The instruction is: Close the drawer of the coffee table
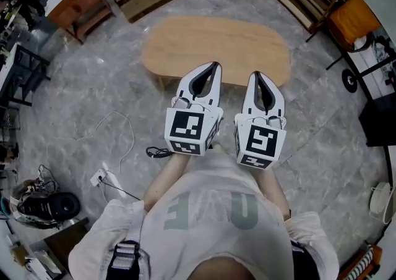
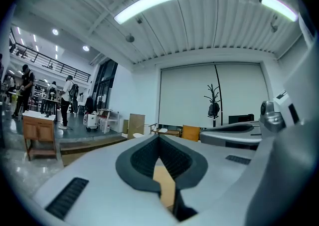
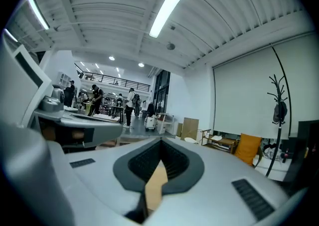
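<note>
Holding both grippers up at chest height, with the coffee table [image 1: 216, 47] on the floor just ahead

Left gripper [image 1: 214, 66] and right gripper [image 1: 256, 76] sit side by side, pointing roughly level into the room, each with its jaws pressed together on nothing. I can't spot the drawer from above, so it may already be in. If not, I'd drop low, find its front and push square with the closed tips.

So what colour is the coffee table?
Light tan wood; the coffee table shows best in head view.
</note>
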Demonstrator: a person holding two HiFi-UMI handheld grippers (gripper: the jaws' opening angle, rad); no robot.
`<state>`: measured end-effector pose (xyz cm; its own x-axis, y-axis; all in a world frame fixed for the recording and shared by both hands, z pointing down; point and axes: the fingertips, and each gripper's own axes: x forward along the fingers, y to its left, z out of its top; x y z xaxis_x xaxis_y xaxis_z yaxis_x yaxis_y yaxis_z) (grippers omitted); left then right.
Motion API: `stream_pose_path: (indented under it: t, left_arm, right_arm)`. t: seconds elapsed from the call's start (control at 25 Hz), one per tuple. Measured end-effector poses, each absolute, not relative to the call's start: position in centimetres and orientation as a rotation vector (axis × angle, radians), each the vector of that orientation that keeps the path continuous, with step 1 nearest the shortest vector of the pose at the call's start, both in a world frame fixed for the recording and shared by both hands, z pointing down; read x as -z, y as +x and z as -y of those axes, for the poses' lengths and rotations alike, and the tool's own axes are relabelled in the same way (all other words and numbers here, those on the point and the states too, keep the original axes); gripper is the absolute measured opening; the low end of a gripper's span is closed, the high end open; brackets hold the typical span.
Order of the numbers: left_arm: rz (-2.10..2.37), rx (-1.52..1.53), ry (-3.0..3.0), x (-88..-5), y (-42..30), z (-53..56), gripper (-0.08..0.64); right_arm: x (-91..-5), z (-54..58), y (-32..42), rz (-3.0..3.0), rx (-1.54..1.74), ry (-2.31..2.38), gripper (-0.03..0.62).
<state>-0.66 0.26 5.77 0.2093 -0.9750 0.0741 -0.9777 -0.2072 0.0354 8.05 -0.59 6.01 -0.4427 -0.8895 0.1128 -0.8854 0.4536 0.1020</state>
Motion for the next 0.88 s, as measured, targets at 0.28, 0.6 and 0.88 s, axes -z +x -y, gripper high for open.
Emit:
stream_pose_path:
  t: [0.28, 0.6, 0.88]
  left_arm:
    - [1.954, -0.052, 2.394, -5.5, -0.8, -1.4, 0.008]
    - [1.972, -0.060, 2.376, -5.5, -0.9, -2.8, 0.008]
    - [1.972, -0.037, 2.379, -5.6, -0.8, -4.4, 0.008]
  right_arm:
    - [-6.6, -0.2, 8.6, 2.555, 0.023, 1.559, 0.006]
    - [-7.1, -1.2, 8.6, 2.564, 0.002, 1.521, 0.006]
    - [-7.6, -2.5, 8.4, 2.570, -0.011, 1.496, 0.006]
